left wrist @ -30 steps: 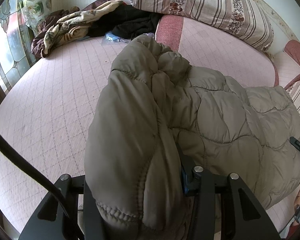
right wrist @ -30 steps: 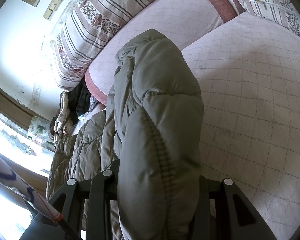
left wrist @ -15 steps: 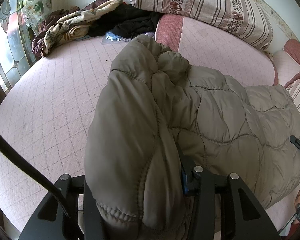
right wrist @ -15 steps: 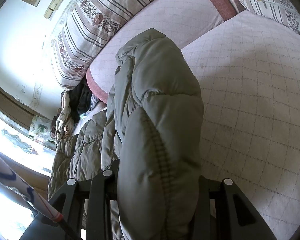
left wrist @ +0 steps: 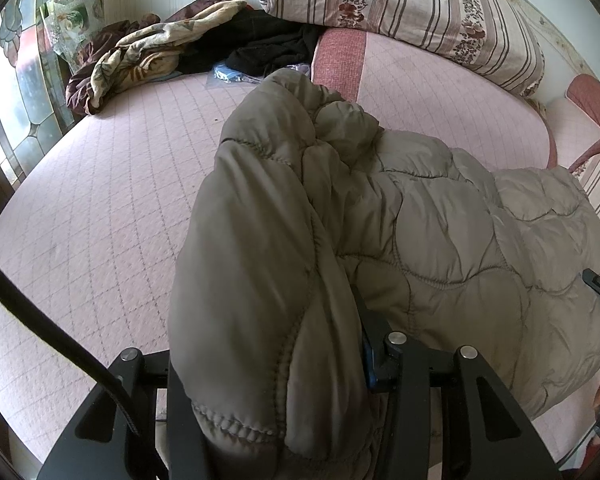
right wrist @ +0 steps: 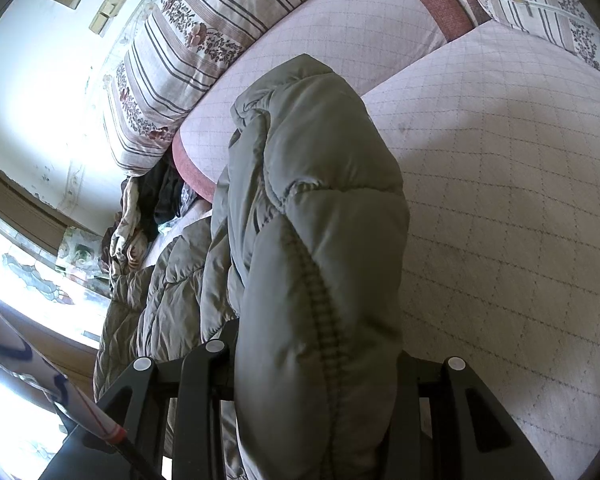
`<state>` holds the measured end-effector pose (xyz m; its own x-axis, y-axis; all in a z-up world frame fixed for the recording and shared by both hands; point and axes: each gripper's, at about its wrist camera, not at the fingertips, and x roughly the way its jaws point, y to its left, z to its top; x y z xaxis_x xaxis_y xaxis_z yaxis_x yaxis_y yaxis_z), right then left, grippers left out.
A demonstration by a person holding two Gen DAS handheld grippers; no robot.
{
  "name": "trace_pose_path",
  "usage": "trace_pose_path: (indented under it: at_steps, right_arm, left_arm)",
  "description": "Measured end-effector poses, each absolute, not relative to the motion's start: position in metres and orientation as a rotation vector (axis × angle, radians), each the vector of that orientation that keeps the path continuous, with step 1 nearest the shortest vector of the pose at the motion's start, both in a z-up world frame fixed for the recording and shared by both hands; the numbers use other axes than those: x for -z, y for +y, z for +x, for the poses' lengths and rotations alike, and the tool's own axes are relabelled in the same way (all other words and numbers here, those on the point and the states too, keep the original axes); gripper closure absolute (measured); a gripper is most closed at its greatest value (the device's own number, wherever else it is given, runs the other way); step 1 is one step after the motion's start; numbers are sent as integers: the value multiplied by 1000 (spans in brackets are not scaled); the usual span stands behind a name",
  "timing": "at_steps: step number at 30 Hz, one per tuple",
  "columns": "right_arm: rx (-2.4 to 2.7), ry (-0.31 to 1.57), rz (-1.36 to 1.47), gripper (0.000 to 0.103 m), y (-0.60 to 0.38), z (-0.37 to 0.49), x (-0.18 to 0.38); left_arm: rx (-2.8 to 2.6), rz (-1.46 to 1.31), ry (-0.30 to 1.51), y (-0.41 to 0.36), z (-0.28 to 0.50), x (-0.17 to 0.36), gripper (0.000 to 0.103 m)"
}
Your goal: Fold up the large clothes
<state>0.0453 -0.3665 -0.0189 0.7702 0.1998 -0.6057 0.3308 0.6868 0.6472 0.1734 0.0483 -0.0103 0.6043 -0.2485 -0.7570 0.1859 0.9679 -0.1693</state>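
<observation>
The puffy quilted jacket (left wrist: 440, 232) lies on the pink bed (left wrist: 100, 200), from 6 toward 12 o'clock. The left hand-held gripper (left wrist: 276, 392) pinches 1 thick hem fold, and the right hand-held gripper (right wrist: 316, 392) pinches another. The slippery padding could slide out during lifting, so the fold would fall crooked.
</observation>
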Motion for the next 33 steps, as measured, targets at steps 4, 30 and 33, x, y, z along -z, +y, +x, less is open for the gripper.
trace_pose_path:
  at_steps: [4, 30, 33]
  right_arm:
    - [81, 709, 825, 65, -367, 45, 19]
    - [89, 708, 825, 65, -366, 45, 20]
    - [94, 713, 818, 65, -367, 46, 21]
  left_arm:
    - [250, -75, 887, 49, 171, 10, 59]
    - [244, -69, 885, 53, 165, 12, 59]
    - [240, -67, 887, 53, 163, 11, 59]
